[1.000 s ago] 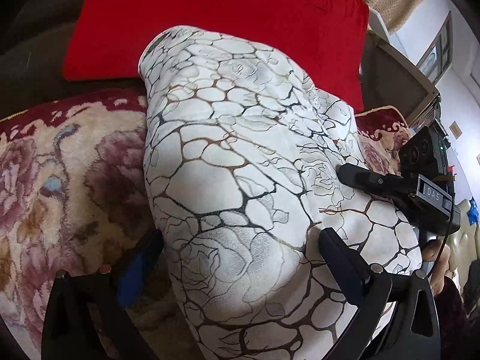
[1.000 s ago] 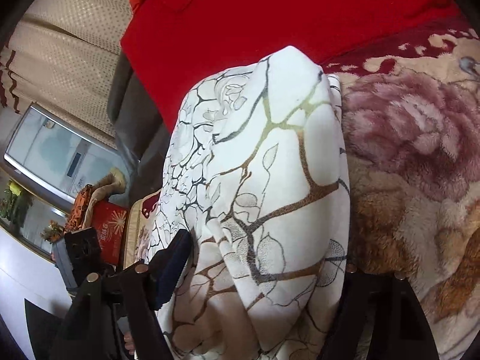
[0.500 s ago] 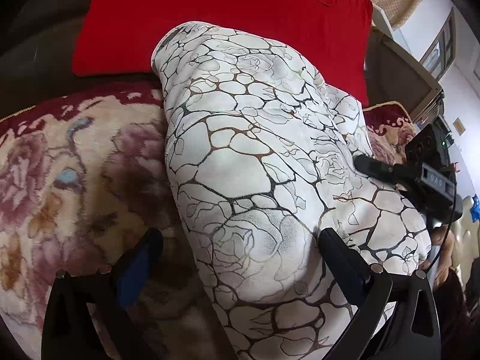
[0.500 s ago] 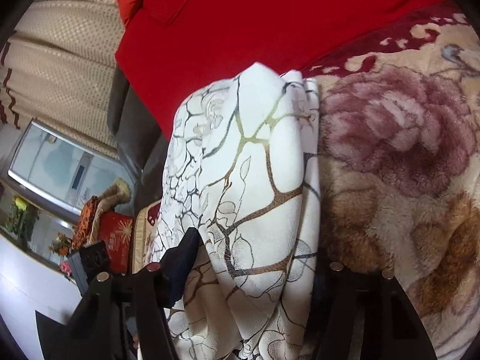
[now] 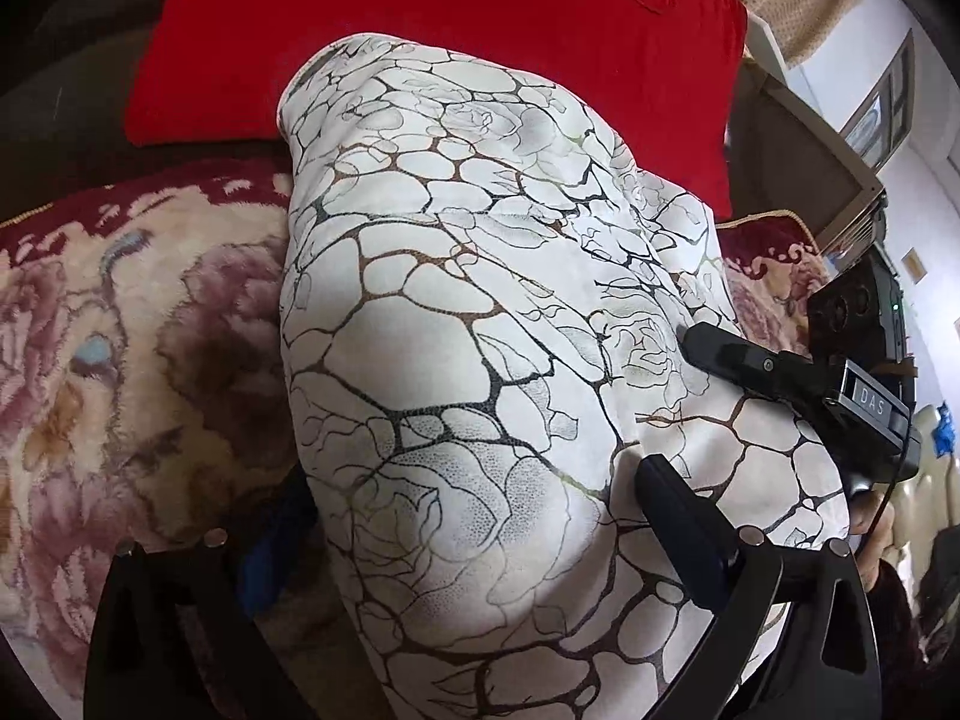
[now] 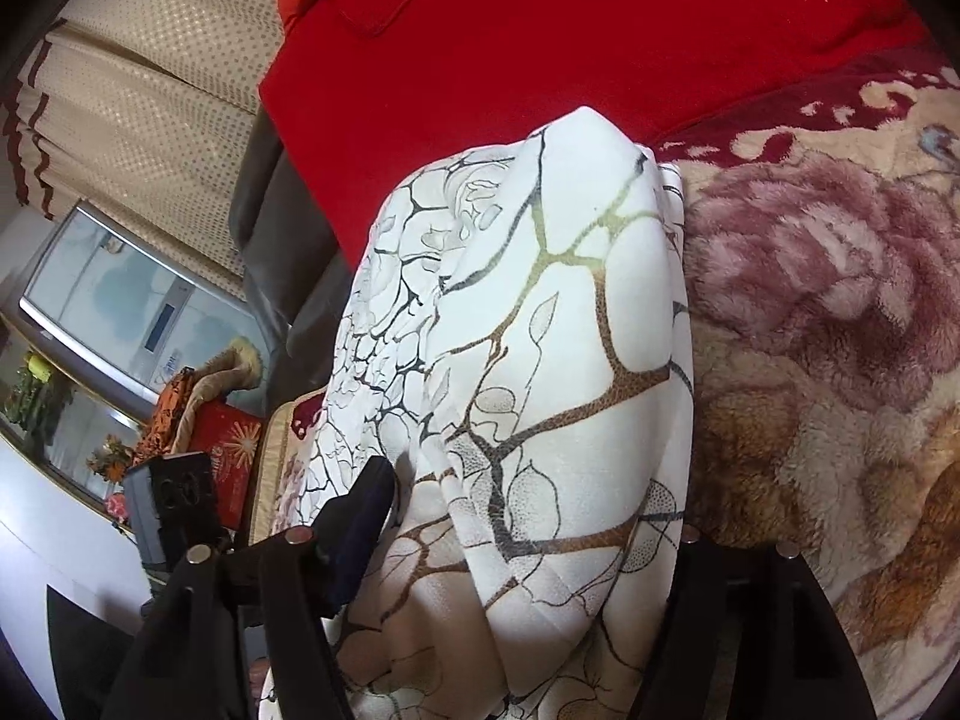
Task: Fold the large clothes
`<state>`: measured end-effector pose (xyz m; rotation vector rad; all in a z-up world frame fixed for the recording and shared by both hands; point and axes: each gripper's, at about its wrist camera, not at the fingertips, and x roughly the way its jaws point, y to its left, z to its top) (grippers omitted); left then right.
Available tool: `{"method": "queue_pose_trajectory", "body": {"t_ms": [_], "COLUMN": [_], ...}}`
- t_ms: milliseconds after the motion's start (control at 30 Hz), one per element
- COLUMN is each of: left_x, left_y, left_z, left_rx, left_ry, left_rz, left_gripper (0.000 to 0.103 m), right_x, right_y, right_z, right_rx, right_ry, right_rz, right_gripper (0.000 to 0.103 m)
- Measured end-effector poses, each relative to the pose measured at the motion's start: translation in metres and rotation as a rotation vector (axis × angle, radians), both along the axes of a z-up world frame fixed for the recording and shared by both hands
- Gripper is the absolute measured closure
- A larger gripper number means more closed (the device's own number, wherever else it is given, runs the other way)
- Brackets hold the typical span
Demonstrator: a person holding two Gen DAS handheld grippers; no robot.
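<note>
The white garment with the dark vein print point(image 5: 468, 372) is bunched into a long, thick bundle draped across the floral plush blanket point(image 5: 120, 360), below the red cushion point(image 5: 420, 30).

Both claws appear placed at the bundle's near end so it can be held steady across its width for folding. The left gripper point(image 5: 474, 516) is spread, with the cloth filling the gap; whether its pads press cannot be told. The right gripper point(image 6: 528, 540) straddles the bundle too; its jaws have just been widening slightly, with cloth between them, and a firm pinch cannot be confirmed.

In both views, the long axis runs from the lower centre toward the upper centre, and the rounded far end points at the cushion.
</note>
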<state>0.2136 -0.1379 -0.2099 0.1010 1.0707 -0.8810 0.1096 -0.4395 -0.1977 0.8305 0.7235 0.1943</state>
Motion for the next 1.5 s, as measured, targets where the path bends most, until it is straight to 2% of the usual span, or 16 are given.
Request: {"method": "queue_pose_trajectory", "body": {"t_ms": [100,300,400,733,867,967,1067,1167,1200,1233,1333,1433,1500], "left_x": [-0.005,-0.022,-0.028,-0.031,-0.029,-0.019,-0.002,0.004,0.001,-0.002,-0.01,-0.004,-0.002], "left_y": [-0.003,-0.018,-0.023,-0.03,-0.028,-0.024,-0.014,-0.005,-0.005,-0.006,-0.008,-0.002,0.004], "left_z": [0.005,0.016,0.02,0.02,0.019,0.015,0.007,0.007,0.008,0.01,0.014,0.015,0.019], "left_rx": [0.022,0.08,0.096,0.107,0.103,0.07,-0.009,-0.09,-0.109,-0.117,-0.118,-0.144,-0.15], "left_ry": [-0.034,-0.166,-0.207,-0.227,-0.215,-0.154,-0.031,0.008,-0.002,-0.016,-0.064,-0.052,-0.064], "left_rz": [0.006,-0.002,-0.006,-0.009,-0.021,-0.037,-0.059,-0.056,-0.06,-0.065,-0.073,-0.05,-0.043], "left_gripper": [0.001,0.003,0.004,0.004,0.004,0.002,0.0,0.0,0.003,0.014,0.037,0.053,0.058], "right_x": [0.0,0.002,0.002,0.001,0.001,0.002,0.002,0.005,0.007,0.008,0.007,0.003,-0.001], "right_y": [0.001,0.004,0.005,0.005,0.006,0.007,0.01,0.015,0.016,0.017,0.017,0.021,0.026], "right_z": [0.0,0.001,0.001,0.002,0.002,0.004,0.009,0.01,0.009,0.008,0.009,0.015,0.022], "right_rx": [-0.007,-0.01,-0.01,-0.016,-0.017,-0.025,-0.033,-0.057,-0.068,-0.075,-0.064,-0.078,-0.089], "right_ry": [0.0,-0.009,-0.015,-0.022,-0.022,-0.026,-0.041,-0.042,-0.032,-0.023,-0.027,-0.034,-0.056], "right_rz": [0.001,0.005,0.008,0.015,0.016,0.02,0.022,0.036,0.038,0.037,0.021,0.007,0.0], "right_gripper": [0.032,0.032,0.032,0.032,0.032,0.033,0.043,0.047,0.049,0.05,0.053,0.058,0.059]}}
